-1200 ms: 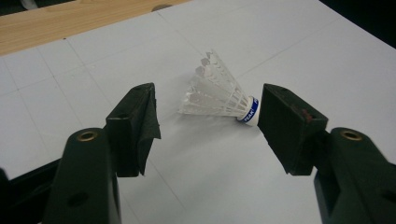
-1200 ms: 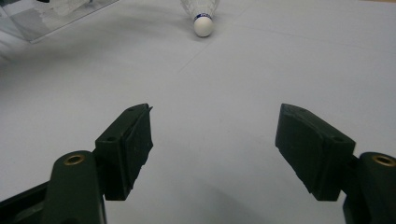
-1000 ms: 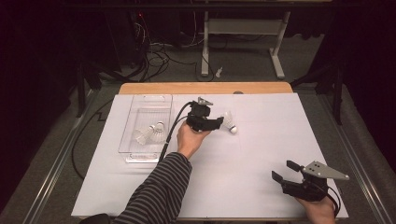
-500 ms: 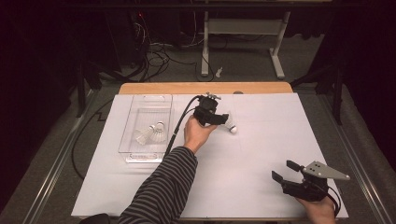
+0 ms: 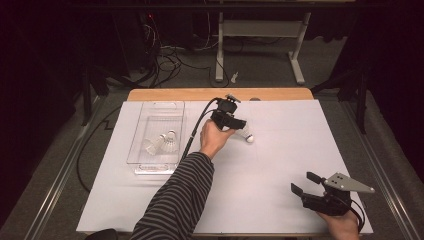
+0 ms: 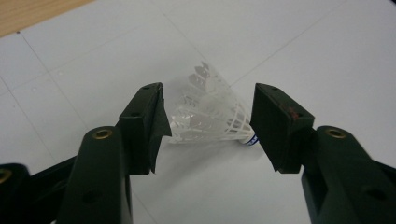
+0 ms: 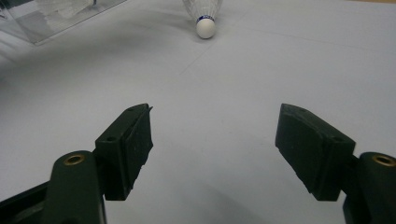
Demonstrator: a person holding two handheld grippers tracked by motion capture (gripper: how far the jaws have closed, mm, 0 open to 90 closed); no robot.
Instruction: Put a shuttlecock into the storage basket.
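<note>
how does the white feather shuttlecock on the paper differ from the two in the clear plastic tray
The white feather shuttlecock on the paper lies alone on the white sheet, between the left gripper's closing jaws, untouched so far; the two shuttlecocks in the clear plastic tray lie side by side, away from both grippers. All three lie on their sides.
</note>
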